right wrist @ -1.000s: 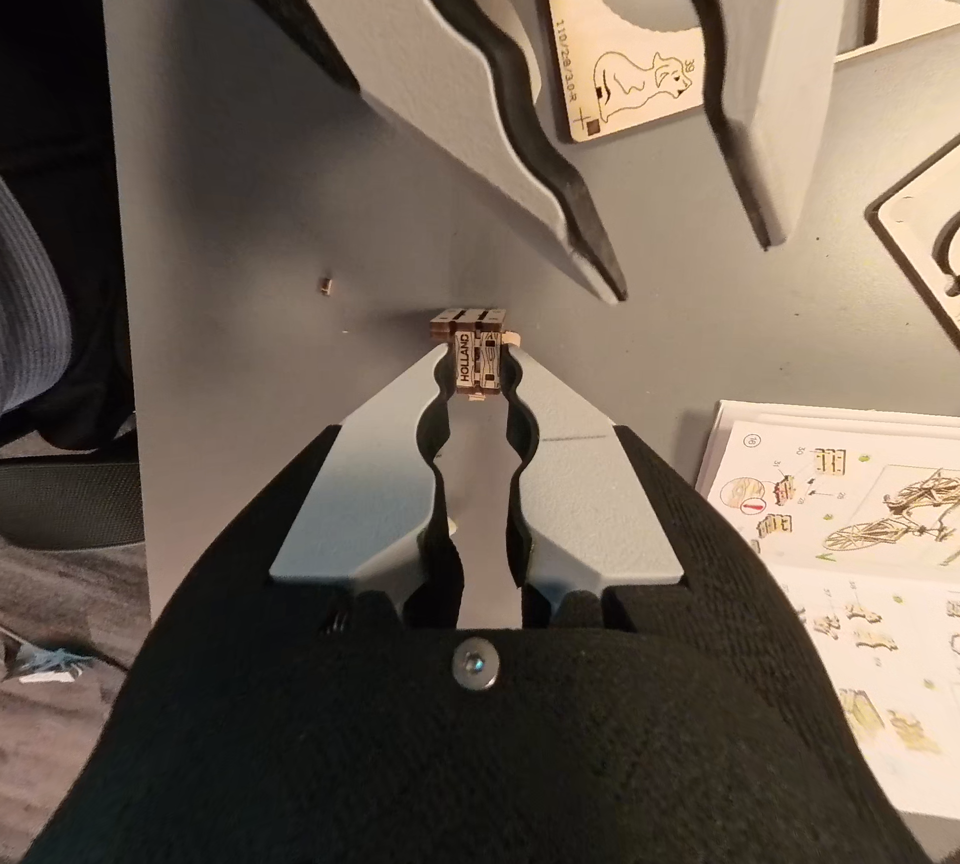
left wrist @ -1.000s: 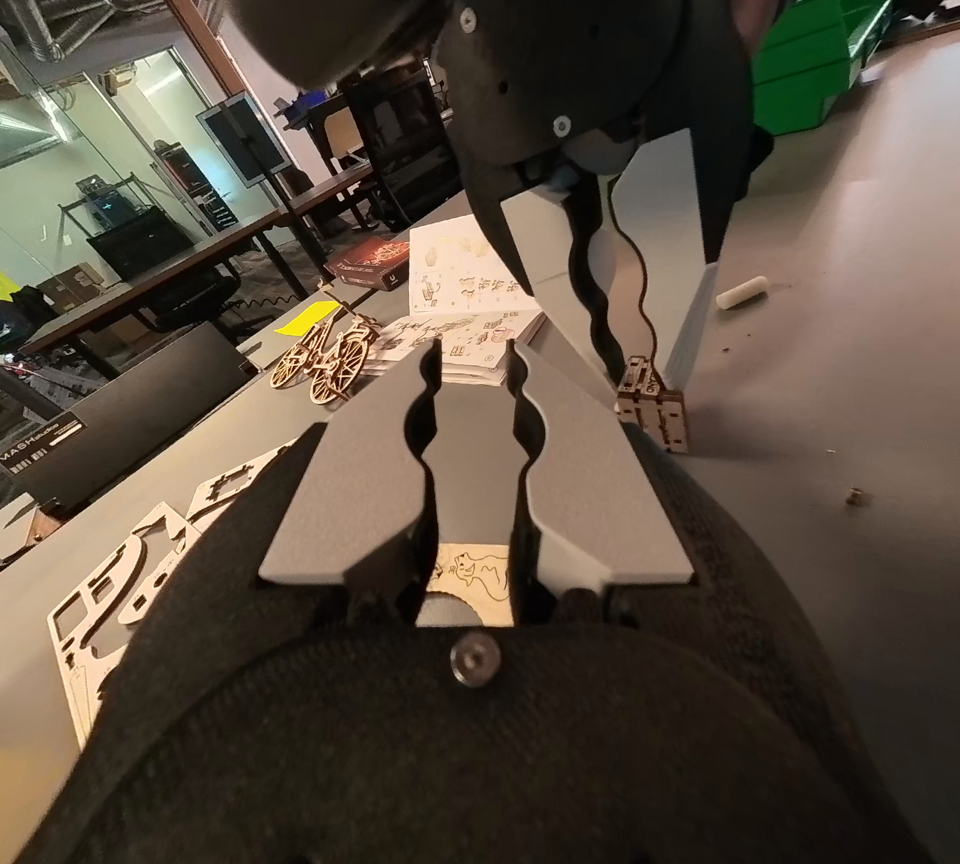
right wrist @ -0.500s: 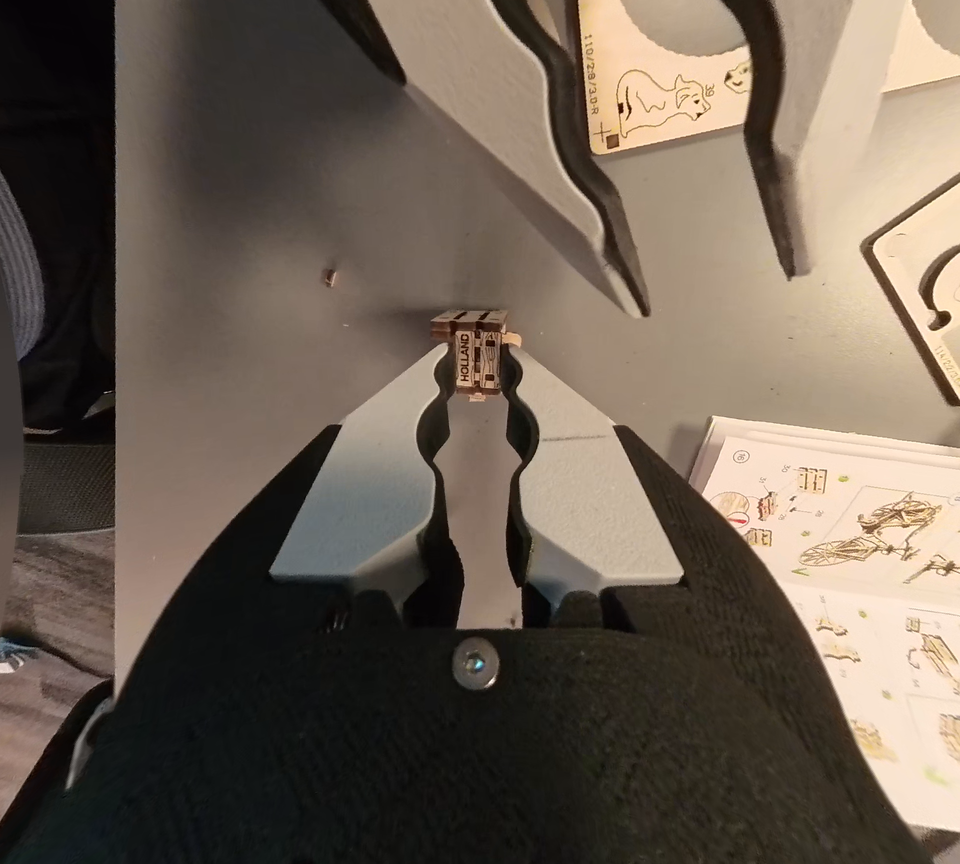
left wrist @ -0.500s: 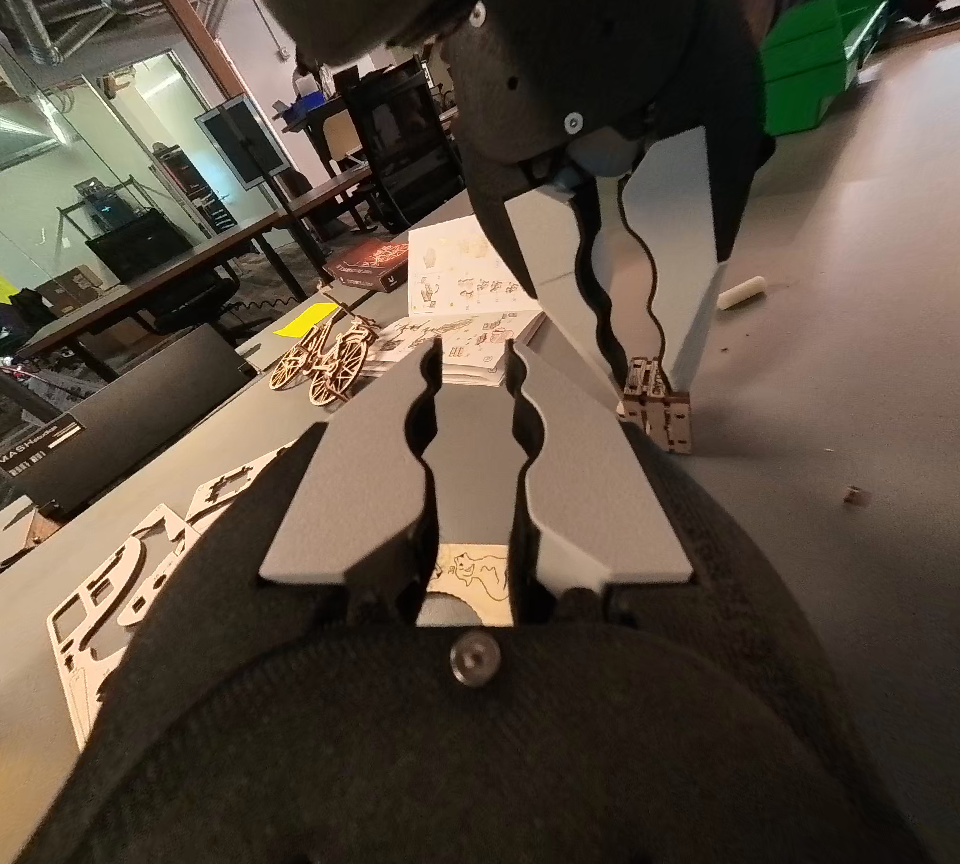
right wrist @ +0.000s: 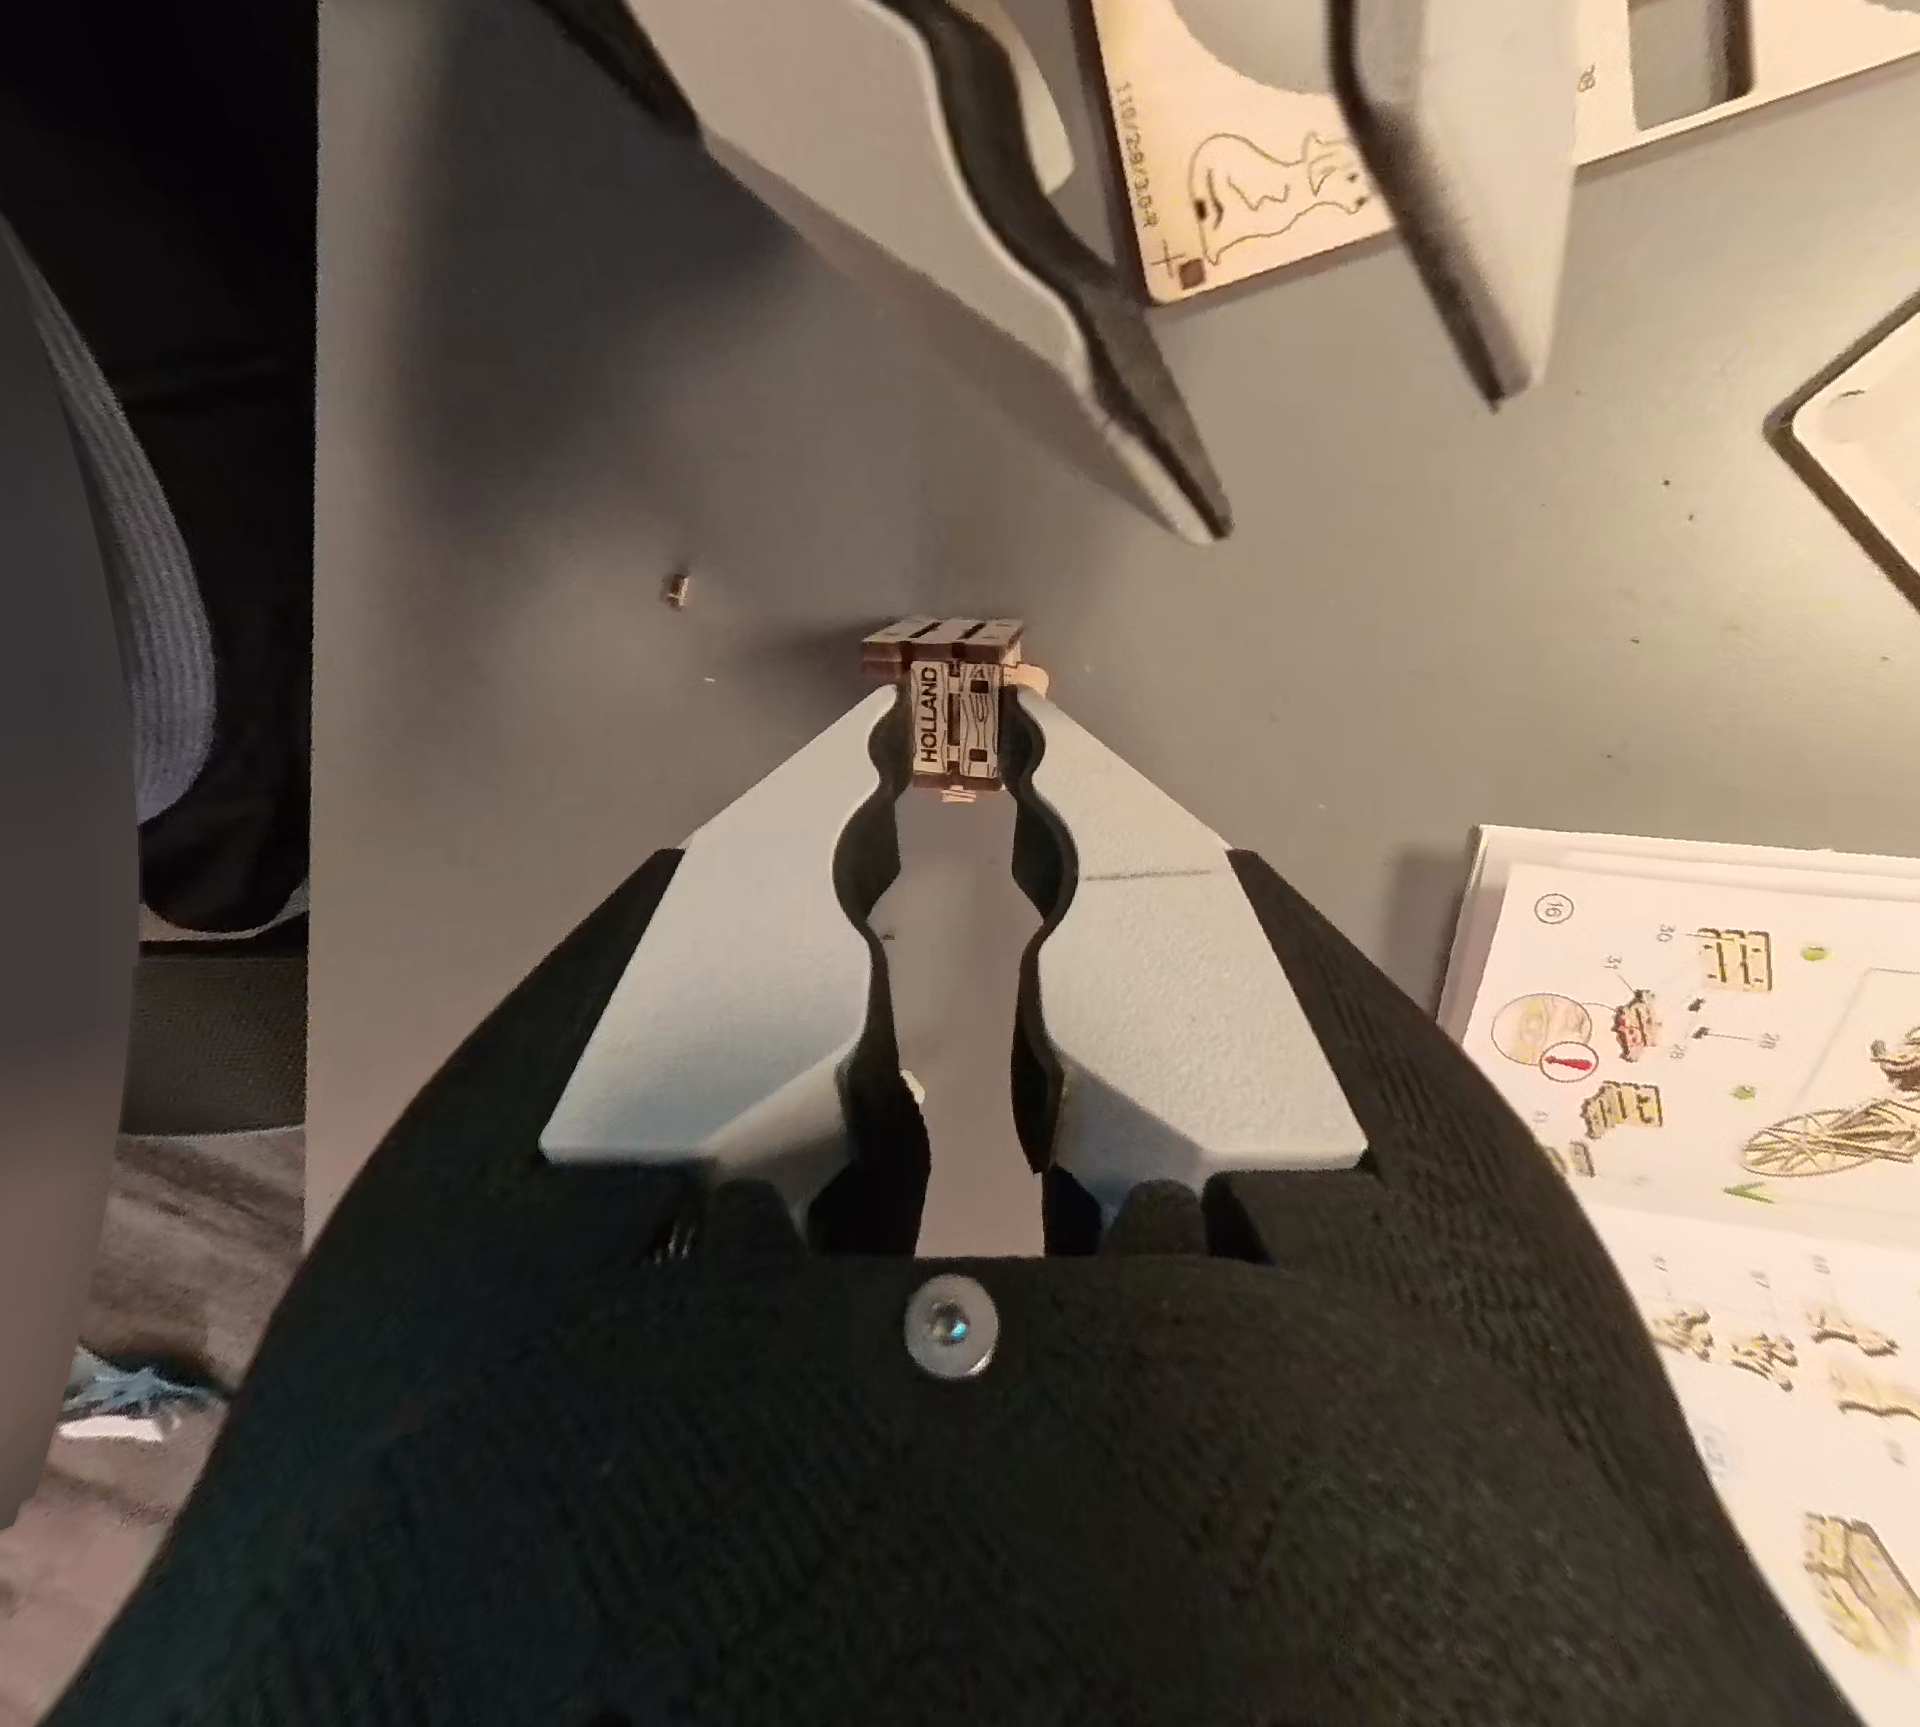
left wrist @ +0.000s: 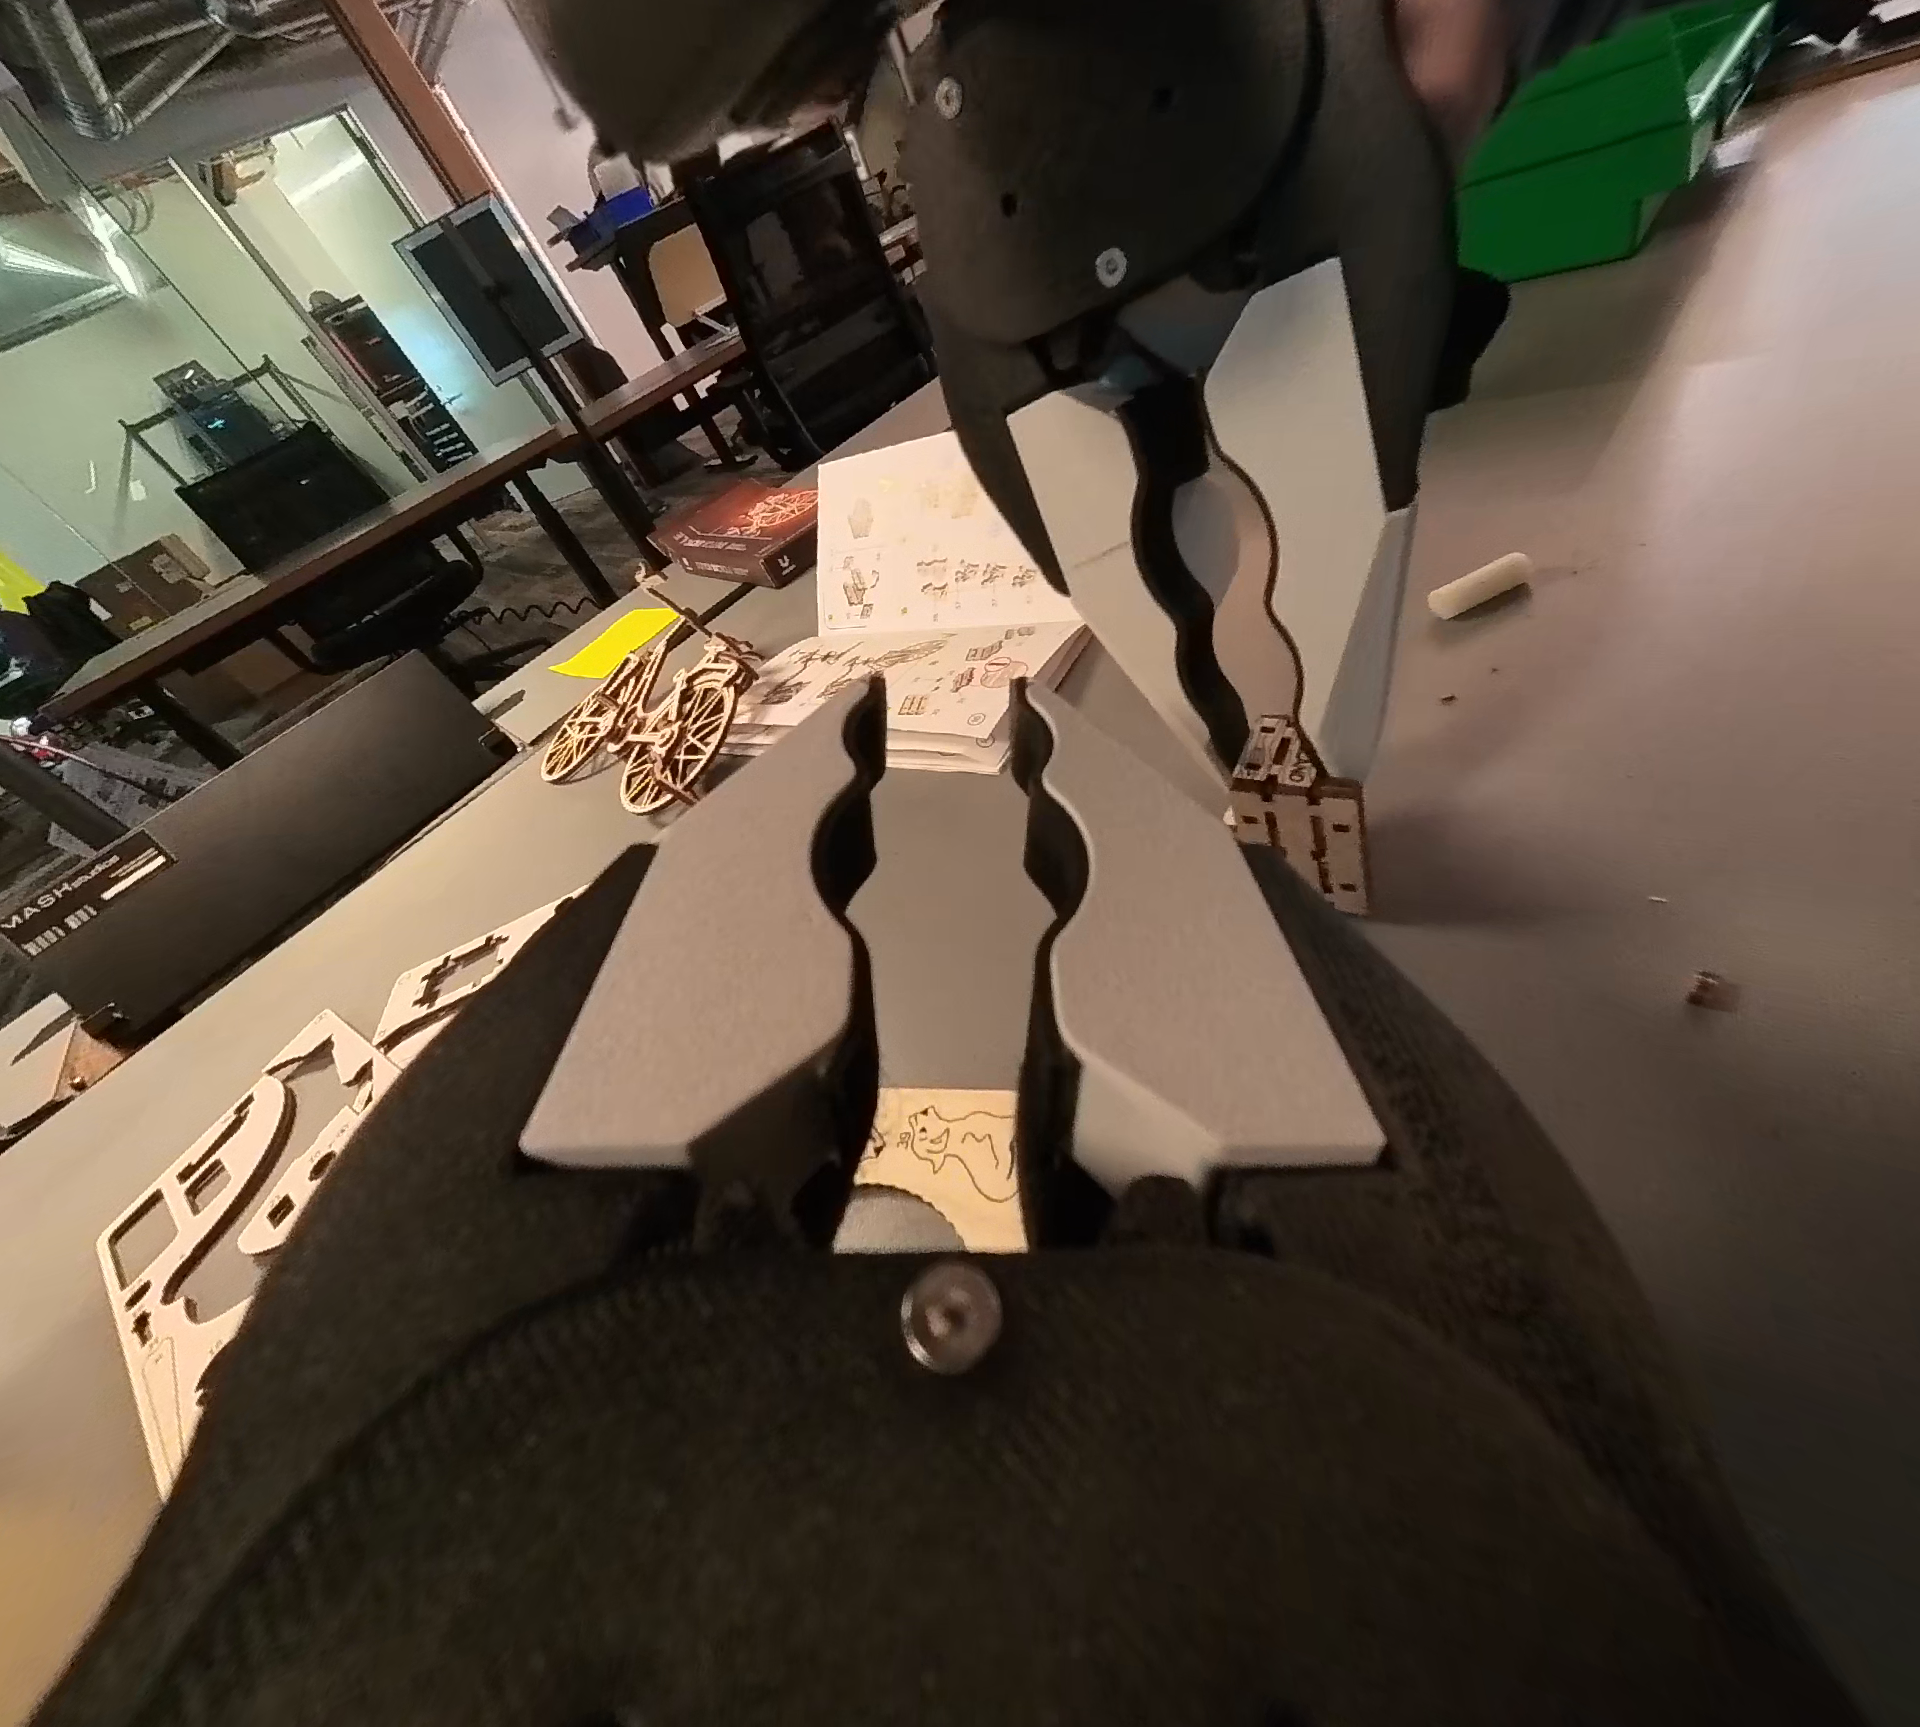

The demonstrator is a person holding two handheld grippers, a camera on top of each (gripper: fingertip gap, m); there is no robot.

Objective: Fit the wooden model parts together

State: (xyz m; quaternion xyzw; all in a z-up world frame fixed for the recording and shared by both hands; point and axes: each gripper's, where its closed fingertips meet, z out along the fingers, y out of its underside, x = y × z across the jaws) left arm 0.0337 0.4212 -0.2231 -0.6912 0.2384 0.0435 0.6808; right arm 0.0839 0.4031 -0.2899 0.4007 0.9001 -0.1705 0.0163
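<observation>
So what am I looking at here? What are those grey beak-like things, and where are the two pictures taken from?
There is no robot arm here: a person holds a two-finger gripper in each hand, and each gripper carries a camera looking along its fingers. The grey beaks are those fingers.

The left wrist view looks across the grey table. The left gripper is open and holds nothing. Beyond it the right gripper points down.

The right wrist view looks down at the table. The right gripper is shut on a small wooden box, a model part standing on the table. The left gripper shows at the top.

Also on the table: a finished wooden bicycle, an open instruction booklet, cut-out wooden sheets, a dark carton and a small white cylinder.
</observation>
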